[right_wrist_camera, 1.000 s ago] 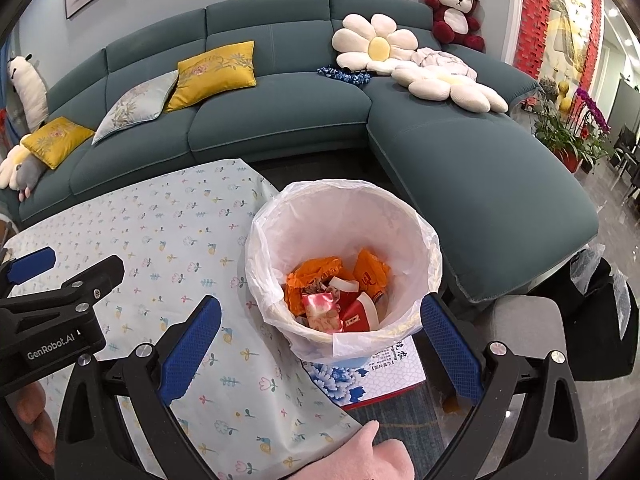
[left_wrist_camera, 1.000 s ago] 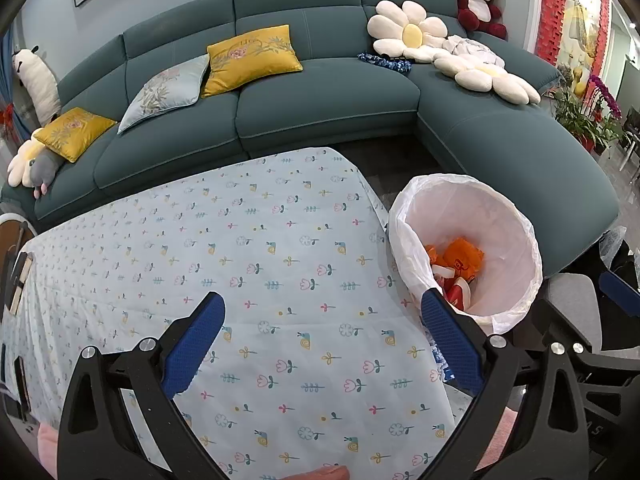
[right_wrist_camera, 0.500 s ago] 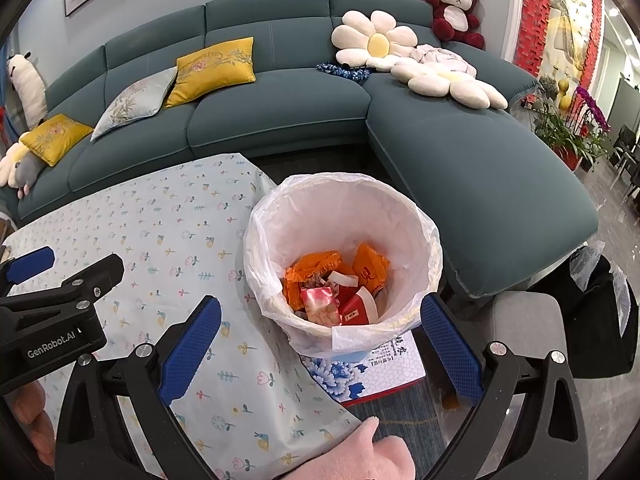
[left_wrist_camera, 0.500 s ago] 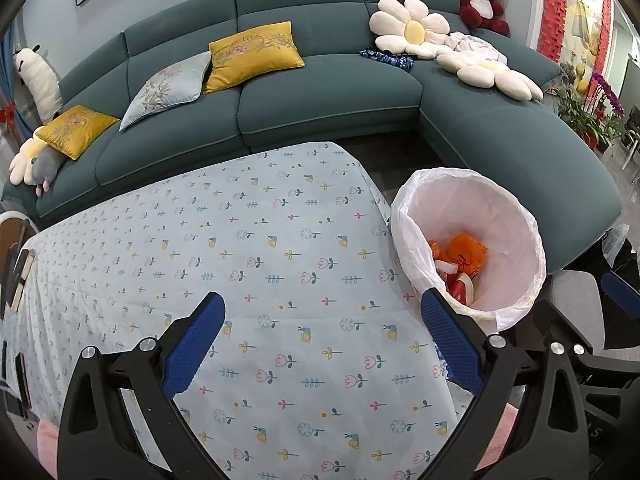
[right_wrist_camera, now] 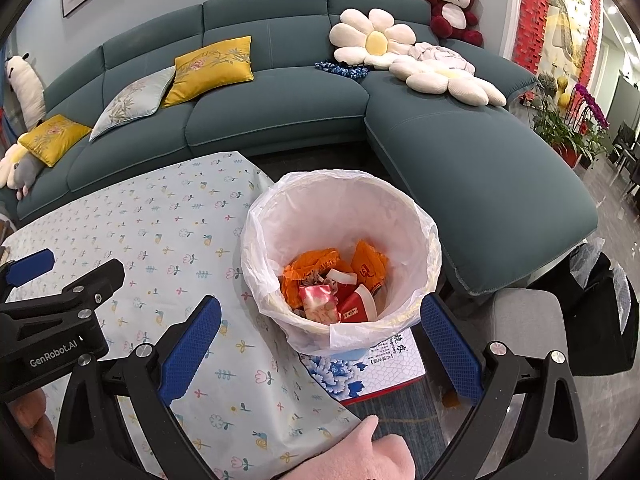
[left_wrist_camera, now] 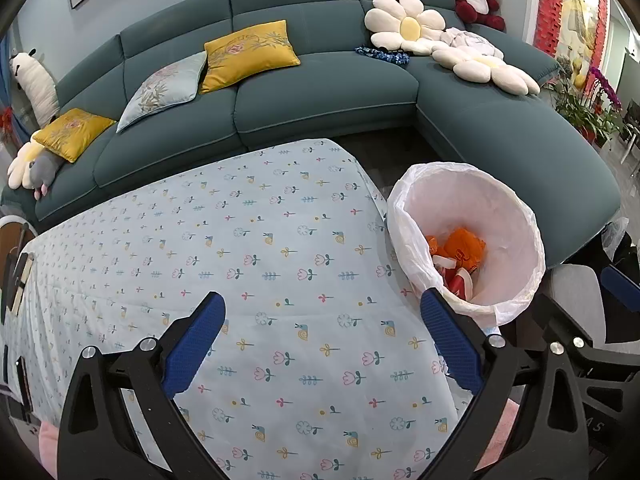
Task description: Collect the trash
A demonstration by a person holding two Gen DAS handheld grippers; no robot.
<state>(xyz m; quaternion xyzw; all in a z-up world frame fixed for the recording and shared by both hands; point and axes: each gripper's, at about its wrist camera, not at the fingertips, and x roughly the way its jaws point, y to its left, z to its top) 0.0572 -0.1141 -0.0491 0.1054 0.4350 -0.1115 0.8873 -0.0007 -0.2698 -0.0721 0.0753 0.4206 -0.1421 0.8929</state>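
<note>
Trash [right_wrist_camera: 336, 292] lies half-hidden in the lined bin [right_wrist_camera: 430, 248]; both grippers [left_wrist_camera: 322, 340] [right_wrist_camera: 320, 344] gape empty.

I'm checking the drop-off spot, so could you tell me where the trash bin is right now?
The trash bin stands off the table's right edge, centre of the right wrist view, on a blue-and-white box before the sofa.

Teal sofa [left_wrist_camera: 320, 92]; floral pale-blue tablecloth [left_wrist_camera: 248, 264].

Bright, even indoor light (edges bend, vignetted).
</note>
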